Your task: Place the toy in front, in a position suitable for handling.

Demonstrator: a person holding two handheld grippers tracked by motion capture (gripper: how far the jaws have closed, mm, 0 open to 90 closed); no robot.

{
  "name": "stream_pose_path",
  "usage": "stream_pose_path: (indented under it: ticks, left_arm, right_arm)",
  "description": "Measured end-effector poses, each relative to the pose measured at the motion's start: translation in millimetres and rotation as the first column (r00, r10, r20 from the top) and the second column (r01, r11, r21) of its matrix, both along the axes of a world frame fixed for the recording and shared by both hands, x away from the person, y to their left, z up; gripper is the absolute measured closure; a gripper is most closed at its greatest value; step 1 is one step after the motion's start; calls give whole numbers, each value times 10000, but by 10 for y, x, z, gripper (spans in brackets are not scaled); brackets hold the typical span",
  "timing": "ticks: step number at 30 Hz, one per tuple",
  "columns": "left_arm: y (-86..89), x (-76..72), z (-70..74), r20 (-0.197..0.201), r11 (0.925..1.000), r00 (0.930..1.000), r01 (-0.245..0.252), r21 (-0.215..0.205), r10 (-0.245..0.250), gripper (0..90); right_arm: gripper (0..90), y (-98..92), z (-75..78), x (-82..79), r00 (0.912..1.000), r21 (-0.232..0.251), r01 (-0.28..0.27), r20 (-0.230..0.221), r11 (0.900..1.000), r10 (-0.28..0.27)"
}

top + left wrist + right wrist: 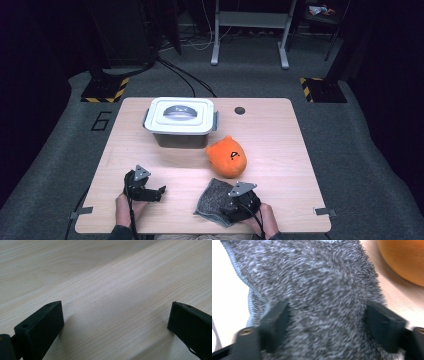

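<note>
The grey fuzzy cloth (317,290) bunches between the right tongs (324,322), seemingly pinched; the left tongs (115,322) gape wide, well left of it.

Grey fleecy cloth (214,200), mottled dark and light, with a pale blue stitched hem along one edge. It lies rumpled, not flat, at the near edge of the bench (280,150), on my right side. Its far corner sits just beside the orange toy (227,157); contact cannot be told. The cloth bunches up between the fingers (277,325) of my right gripper (324,332).
</note>
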State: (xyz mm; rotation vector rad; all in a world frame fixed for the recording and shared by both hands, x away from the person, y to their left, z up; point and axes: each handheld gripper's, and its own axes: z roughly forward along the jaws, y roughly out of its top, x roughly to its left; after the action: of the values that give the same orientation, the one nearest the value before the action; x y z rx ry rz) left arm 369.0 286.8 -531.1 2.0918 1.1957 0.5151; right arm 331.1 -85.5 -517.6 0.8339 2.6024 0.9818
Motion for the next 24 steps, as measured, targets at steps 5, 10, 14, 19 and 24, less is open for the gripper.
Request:
stream_pose_path:
  ticks: [5,10,14,19,24]
  left_arm:
    - [-1,-4,0,-7,10000,10000,-57,-7,57,1]
    - [-2,-4,-1,4,10000,10000,-66,-25,66,0]
    - [-2,-4,-1,5,10000,10000,-72,-26,72,1]
    - [-1,-4,-1,3,10000,10000,-68,-23,68,0]
    - [-1,-4,-1,0,10000,10000,-64,-18,64,1]
  right_arm:
    - [520,-90,25,17,10000,110,6,66,9999,-6]
    - [658,-164,47,36,9994,251,-303,-142,9992,307]
    - [682,-216,79,15,9994,148,-348,14,9993,347]
    - [682,-315,134,-16,9996,7,-257,-79,9997,257]
    - [681,-419,180,-64,9998,26,51,-207,10000,-50]
